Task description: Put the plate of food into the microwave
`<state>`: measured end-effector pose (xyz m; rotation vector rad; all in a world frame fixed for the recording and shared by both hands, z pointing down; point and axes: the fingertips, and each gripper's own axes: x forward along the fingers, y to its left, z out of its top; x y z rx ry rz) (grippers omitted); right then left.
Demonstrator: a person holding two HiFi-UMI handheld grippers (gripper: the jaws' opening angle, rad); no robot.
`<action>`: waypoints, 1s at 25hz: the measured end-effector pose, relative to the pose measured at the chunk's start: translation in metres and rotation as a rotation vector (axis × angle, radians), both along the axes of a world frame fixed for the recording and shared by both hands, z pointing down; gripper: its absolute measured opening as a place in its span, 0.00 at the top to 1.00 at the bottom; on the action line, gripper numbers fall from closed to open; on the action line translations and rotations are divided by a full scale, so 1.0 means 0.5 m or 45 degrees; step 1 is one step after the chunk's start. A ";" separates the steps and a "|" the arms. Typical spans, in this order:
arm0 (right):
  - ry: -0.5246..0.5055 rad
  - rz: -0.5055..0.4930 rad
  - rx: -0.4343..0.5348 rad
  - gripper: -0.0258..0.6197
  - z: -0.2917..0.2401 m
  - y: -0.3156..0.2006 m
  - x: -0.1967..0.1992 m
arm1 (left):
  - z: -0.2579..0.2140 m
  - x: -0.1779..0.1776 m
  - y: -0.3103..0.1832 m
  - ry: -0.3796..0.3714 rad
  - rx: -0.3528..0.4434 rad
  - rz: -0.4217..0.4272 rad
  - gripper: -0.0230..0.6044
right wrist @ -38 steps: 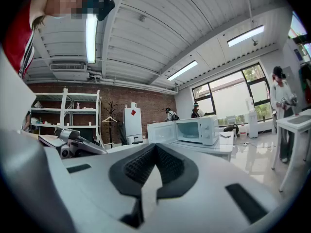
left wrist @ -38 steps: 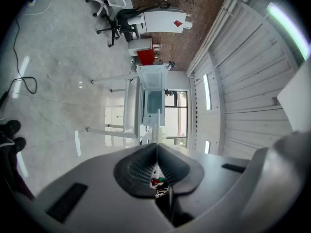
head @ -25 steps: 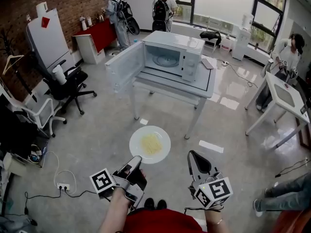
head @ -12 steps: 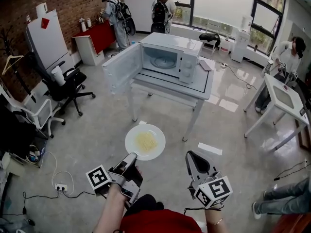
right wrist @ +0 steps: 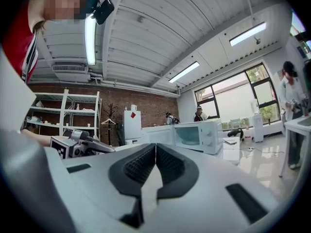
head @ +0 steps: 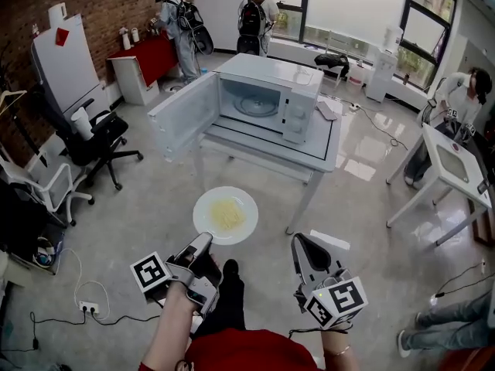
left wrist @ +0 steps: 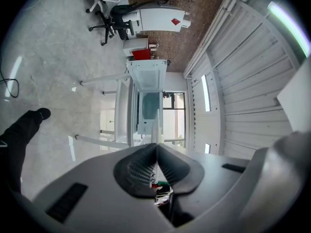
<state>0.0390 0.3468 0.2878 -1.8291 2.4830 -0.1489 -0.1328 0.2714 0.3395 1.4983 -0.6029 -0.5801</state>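
While the plate of food [head: 225,215] hangs at the head view's centre, pinched at its near rim by the left tongs [head: 203,242], the microwave [head: 267,99] stands upper centre on a white counter [head: 329,141], its door [head: 182,114] swung open leftward; the right tongs [head: 303,246] sit lower right. The left gripper view shows its tongs clamped on the plate's thin edge, the open cavity ahead. The right gripper view shows those tongs pressed together, empty. I judge this the carry: next the plate must rise level to cavity height and slide in clear of the door.
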 end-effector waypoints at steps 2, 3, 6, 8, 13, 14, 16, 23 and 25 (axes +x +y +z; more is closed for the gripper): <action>0.004 0.000 -0.006 0.94 0.007 -0.058 0.003 | 0.007 0.011 -0.062 -0.001 -0.002 0.012 0.93; 0.003 0.003 -0.014 0.94 0.012 -0.090 0.007 | 0.011 0.018 -0.094 0.000 -0.005 0.020 0.93; -0.007 0.015 -0.039 0.94 0.022 -0.192 0.022 | 0.018 0.046 -0.194 -0.009 -0.015 0.057 0.93; -0.009 0.020 -0.051 0.94 0.017 -0.269 0.033 | 0.014 0.066 -0.268 -0.011 -0.024 0.080 0.93; -0.016 0.038 -0.079 0.94 -0.008 -0.462 0.051 | -0.018 0.106 -0.448 -0.008 -0.021 0.125 0.93; -0.019 0.043 -0.084 0.94 -0.012 -0.495 0.053 | -0.025 0.113 -0.479 -0.005 -0.018 0.137 0.93; -0.024 0.048 -0.098 0.94 -0.015 -0.553 0.055 | -0.037 0.127 -0.531 0.005 -0.015 0.161 0.93; -0.008 0.063 -0.138 0.94 -0.016 -0.674 0.062 | -0.045 0.155 -0.659 0.003 -0.021 0.199 0.93; 0.002 0.071 -0.147 0.94 -0.015 -0.693 0.071 | -0.043 0.161 -0.681 0.001 -0.026 0.199 0.93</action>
